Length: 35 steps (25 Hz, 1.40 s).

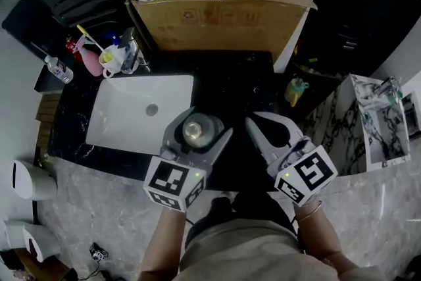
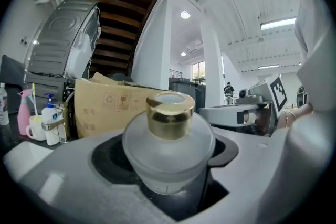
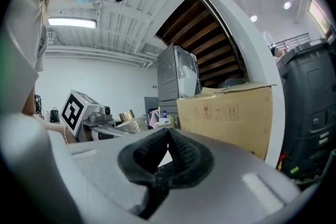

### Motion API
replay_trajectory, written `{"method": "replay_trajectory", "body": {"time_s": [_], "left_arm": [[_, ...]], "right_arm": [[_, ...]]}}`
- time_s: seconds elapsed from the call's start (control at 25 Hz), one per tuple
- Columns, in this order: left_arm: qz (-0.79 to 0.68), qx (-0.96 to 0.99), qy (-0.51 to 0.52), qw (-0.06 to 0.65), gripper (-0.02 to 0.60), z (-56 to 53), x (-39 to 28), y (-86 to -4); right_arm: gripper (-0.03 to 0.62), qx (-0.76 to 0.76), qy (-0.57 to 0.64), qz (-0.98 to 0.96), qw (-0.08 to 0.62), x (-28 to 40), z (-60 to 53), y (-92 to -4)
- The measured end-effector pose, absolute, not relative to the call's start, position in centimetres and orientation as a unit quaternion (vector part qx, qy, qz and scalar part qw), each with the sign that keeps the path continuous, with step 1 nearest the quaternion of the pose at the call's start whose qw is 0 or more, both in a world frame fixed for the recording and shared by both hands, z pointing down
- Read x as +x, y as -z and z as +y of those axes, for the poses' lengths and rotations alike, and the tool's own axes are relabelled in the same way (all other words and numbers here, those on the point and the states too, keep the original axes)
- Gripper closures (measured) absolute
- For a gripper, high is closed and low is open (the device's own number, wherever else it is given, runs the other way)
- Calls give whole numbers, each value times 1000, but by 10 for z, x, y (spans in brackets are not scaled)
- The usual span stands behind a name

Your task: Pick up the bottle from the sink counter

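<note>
A frosted round bottle (image 1: 195, 130) with a gold cap (image 2: 170, 114) sits between the jaws of my left gripper (image 1: 202, 120), which are closed wide around its body. In the head view it is over the front of the black counter (image 1: 243, 82), just right of the white sink basin (image 1: 141, 112). Whether it rests on the counter or hangs above it, I cannot tell. In the left gripper view the bottle (image 2: 169, 144) fills the dark pad recess. My right gripper (image 1: 258, 122) is beside it on the right, its pads (image 3: 178, 149) meeting with nothing between them.
A large cardboard box (image 1: 220, 3) stands at the back of the counter. Toiletries and a pink spray bottle (image 1: 112, 56) crowd the sink's back left corner, and a small clear bottle (image 1: 59, 69) lies further left. A teal and yellow item (image 1: 296, 90) sits right of the counter.
</note>
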<state>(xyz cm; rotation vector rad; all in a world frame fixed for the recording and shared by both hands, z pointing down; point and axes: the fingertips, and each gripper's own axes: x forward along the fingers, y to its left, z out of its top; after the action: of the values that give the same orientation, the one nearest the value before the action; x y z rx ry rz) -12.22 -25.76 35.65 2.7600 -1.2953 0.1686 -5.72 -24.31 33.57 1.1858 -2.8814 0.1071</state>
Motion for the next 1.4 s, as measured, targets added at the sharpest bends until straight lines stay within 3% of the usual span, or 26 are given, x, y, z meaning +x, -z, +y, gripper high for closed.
{"method": "replay_trajectory", "body": {"time_s": [1.4], "left_arm": [[-420, 907, -6, 28, 233, -211, -146, -329]], "right_arm": [[592, 412, 6, -910, 38, -70, -210, -326]]}}
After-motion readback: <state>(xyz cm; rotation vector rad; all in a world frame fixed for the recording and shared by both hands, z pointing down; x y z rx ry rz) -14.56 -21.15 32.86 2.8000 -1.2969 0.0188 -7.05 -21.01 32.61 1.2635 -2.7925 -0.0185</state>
